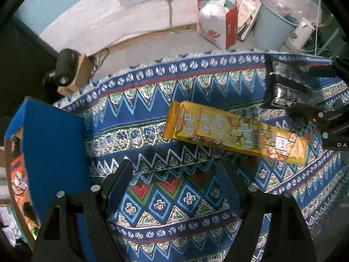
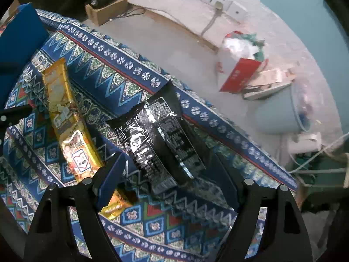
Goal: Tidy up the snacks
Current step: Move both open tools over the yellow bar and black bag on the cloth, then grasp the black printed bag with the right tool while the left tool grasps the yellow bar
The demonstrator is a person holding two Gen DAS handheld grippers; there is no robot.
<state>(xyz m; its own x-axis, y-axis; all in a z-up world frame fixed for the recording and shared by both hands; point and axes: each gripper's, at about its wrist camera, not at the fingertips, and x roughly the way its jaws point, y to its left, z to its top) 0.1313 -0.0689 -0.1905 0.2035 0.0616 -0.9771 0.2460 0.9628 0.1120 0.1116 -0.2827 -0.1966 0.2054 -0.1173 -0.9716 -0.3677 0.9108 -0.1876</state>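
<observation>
- Black foil is the story on the right: the black snack packet (image 2: 161, 139) lies flat on the patterned cloth (image 2: 122, 83), just ahead of the right gripper (image 2: 168, 172), and its near end falls between the two spread fingers.
- Jaws there are released wide and nothing is pinched; no pad presses the foil yet.
- Long axis of that black packet runs away from the gripper, roughly along the pointing line and leaning a little left, so I'd judge the fingers would close across its narrow width.
- Over on the left, the left gripper (image 1: 176, 170) hangs over bare cloth with its jaws parted too, holding nothing.
- Its candidate, the gold snack bar (image 1: 235, 131), sits beyond the fingertips and off to the right, its long axis running crosswise and tilted.
- That bar's far end lies under the right gripper's left finger (image 2: 109, 179) in the right wrist view.
- Blue box (image 1: 52, 144) stands at the left edge of the cloth, with orange packs inside, probably the destination.
- My call: the right hand is nearer its packet.
</observation>
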